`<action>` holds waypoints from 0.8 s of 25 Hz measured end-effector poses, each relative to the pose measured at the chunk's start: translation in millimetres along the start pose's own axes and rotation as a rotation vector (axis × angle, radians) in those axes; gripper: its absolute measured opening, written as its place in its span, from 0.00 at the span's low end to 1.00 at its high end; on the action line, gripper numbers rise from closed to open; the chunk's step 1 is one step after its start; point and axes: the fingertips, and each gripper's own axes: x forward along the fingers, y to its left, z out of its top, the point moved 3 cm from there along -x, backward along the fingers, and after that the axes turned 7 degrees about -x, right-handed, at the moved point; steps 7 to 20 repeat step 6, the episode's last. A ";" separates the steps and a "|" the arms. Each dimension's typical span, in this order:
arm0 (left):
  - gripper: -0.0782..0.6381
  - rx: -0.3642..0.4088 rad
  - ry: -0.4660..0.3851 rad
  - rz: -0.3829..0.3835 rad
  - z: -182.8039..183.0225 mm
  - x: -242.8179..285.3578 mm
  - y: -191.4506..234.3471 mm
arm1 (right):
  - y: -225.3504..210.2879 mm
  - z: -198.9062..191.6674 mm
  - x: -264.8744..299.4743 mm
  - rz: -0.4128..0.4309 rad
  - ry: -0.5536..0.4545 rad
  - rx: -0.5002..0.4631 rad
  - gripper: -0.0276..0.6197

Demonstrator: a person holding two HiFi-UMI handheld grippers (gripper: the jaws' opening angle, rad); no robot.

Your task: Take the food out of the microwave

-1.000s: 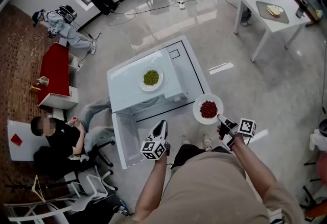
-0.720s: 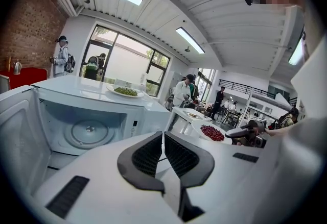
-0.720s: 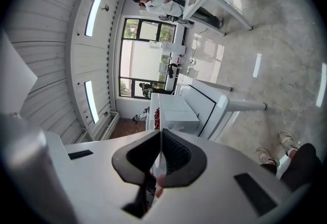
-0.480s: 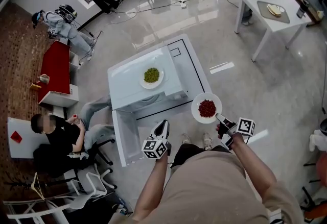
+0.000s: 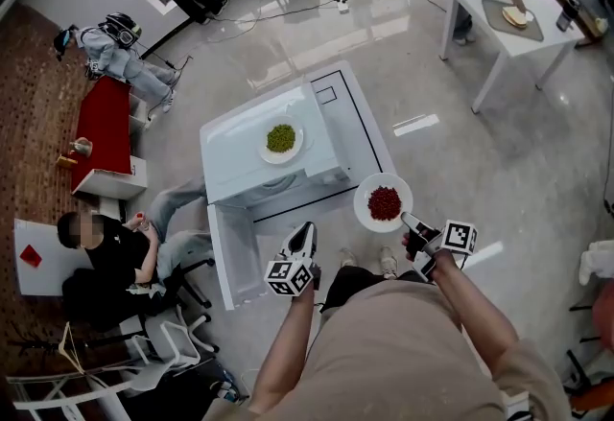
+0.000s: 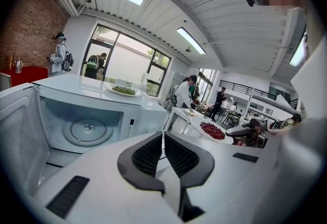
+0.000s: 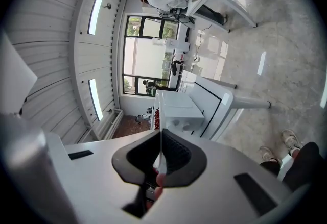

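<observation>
Head view shows the right gripper (image 5: 407, 218) pinching the rim of a white plate (image 5: 362, 208) of red food (image 5: 385, 203) just beside the open microwave (image 5: 235, 160), while the left gripper (image 5: 303, 235), jaws pressed together and empty, hovers near its door (image 5: 230, 264).

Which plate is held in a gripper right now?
The white plate of red food, clamped by the right gripper; the green-food plate sits atop the white microwave.

Microwave (image 5: 230, 155): white.
Top plate (image 5: 264, 149): white; green food (image 5: 281, 137).
Held plate (image 5: 365, 191): white; red food (image 5: 385, 203).
Left gripper (image 5: 304, 235), right gripper (image 5: 411, 221): white bodies, black pads, cubes with black-and-white square markers.
Cabinet (image 5: 104, 127): red.
Floor (image 5: 480, 170): glossy grey.
</observation>
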 end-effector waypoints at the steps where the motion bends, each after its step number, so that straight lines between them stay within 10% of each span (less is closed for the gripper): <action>1: 0.12 0.000 -0.001 -0.001 0.0 1.0 -1.0 | -1.1 0.9 -0.5 0.000 0.004 -0.015 0.07; 20: 0.12 0.002 -0.004 -0.006 -2.9 5.6 -2.2 | -3.5 1.6 -2.4 -0.018 0.021 -0.048 0.07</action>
